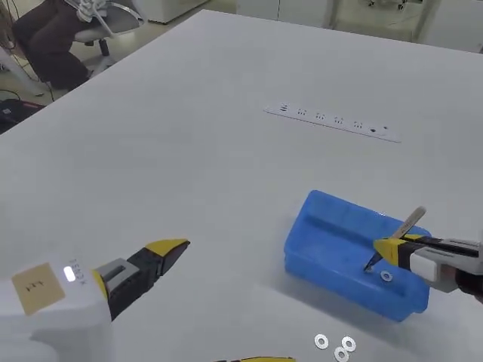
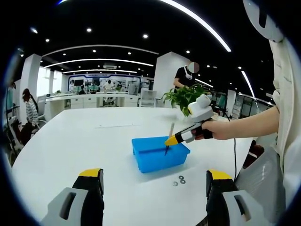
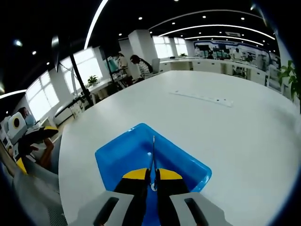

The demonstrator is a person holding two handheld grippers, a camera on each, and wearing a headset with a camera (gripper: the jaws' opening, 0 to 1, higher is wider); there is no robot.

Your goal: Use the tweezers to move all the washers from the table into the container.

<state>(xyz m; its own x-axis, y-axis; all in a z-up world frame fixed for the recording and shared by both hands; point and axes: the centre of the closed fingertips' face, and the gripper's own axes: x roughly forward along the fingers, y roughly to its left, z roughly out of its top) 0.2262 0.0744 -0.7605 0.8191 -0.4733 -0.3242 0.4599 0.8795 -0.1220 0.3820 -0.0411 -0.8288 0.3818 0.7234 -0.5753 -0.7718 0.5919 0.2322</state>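
here, right gripper (image 1: 386, 249) clenched on slim silver tweezers (image 1: 411, 221) over blue container (image 1: 332, 226) — left gripper (image 2: 154, 175) released; washers (image 1: 321, 342) small, shiny.

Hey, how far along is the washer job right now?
Done: one small silver washer appears to lie inside the blue plastic container. In hand: the right gripper grips thin metal tweezers, tips down in the container. Remaining: about three silver washers on the white table beside it; the left gripper hangs open.

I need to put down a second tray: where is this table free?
Free: the wide table patch between the left gripper, the blue container and the white strip. Crowded: near the container, with washers and the right gripper holding tweezers.
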